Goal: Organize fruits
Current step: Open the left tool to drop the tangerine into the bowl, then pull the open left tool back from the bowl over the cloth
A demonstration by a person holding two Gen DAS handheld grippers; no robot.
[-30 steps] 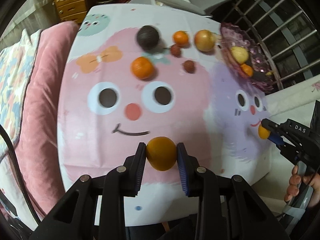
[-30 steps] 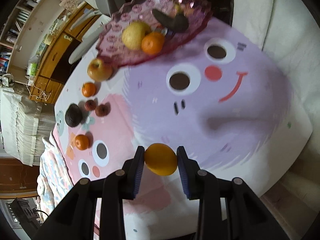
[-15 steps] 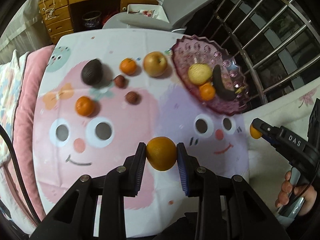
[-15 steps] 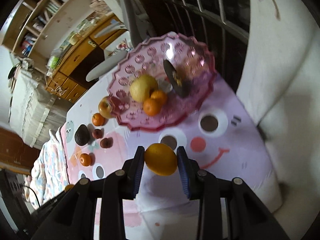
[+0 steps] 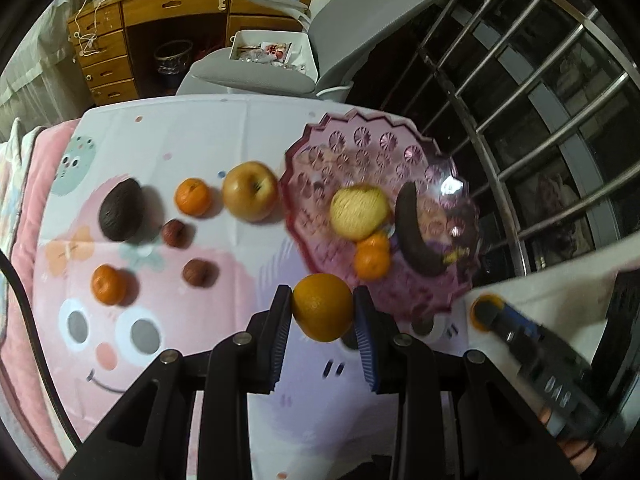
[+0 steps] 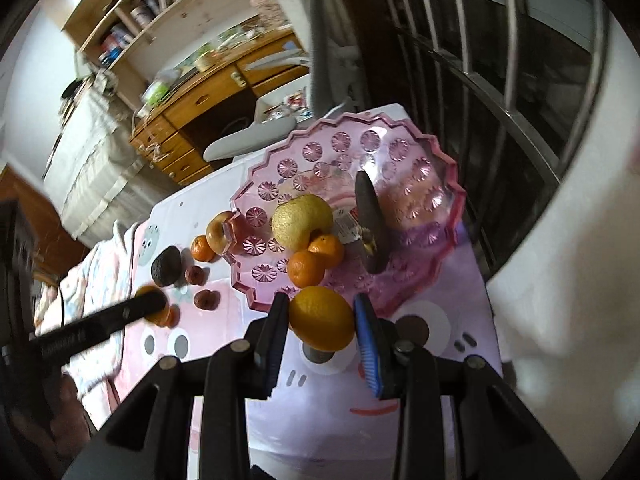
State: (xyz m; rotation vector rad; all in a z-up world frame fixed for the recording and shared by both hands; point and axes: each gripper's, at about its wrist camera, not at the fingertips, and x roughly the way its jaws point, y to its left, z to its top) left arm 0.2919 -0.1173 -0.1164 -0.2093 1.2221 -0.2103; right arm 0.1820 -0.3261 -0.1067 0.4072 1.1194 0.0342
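- Left gripper (image 5: 322,312): pads clamped on an orange (image 5: 322,307), held above the cloth (image 5: 224,360) beside the pink bowl (image 5: 400,148)
- Right gripper (image 6: 322,318): pads clamped on a second orange (image 6: 322,318), at the bowl's near rim

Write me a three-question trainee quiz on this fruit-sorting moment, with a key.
1. True or false: both the left gripper and the right gripper are shut on an orange.
2. Which fruits already lie in the pink dish?
A) a pear, two tangerines and a dark banana
B) an apple and an avocado
C) nothing
3. Fill in: the apple sits on the cloth right beside the dish's ____.

Key: 1 true; 2 A; 3 rim.
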